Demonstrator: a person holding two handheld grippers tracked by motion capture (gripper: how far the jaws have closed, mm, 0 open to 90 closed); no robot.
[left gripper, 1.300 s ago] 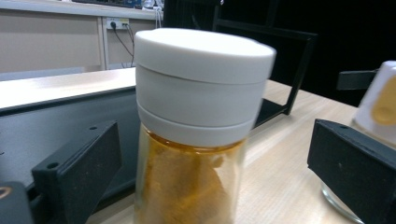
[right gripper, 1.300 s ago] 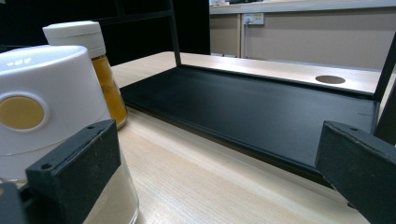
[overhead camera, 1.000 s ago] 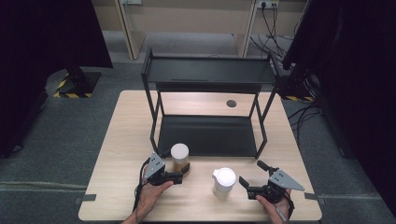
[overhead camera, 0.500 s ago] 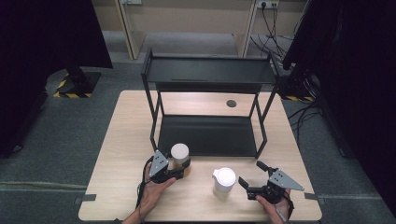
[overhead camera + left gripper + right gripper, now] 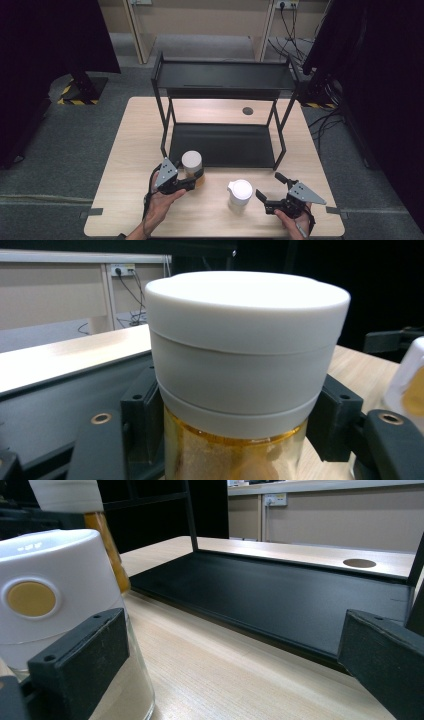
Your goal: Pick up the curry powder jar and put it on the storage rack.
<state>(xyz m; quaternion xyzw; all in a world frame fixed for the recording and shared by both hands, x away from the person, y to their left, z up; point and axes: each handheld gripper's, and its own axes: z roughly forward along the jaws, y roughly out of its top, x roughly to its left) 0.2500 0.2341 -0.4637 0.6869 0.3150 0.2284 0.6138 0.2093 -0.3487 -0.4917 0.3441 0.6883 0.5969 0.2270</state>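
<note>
The left gripper [image 5: 192,179] is squeezing the jar [image 5: 235,450] just under its white lid [image 5: 247,325], where the smooth, probably breakable glass could slip, while the right gripper [image 5: 272,192] is waiting wide open, holding nothing.

Looking like a lab or test room. Black curtains [image 5: 50,55] are hanging around a table [image 5: 125,150]; cables [image 5: 287,20] are running from wall sockets [image 5: 282,4], hazard tape [image 5: 75,100] marking the floor.

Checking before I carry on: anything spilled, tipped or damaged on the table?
Nothing stands out. The amber jar stands upright, held in the left tool; the white-capped jar is upright beside the open right tool. The black rack sits square.
</note>
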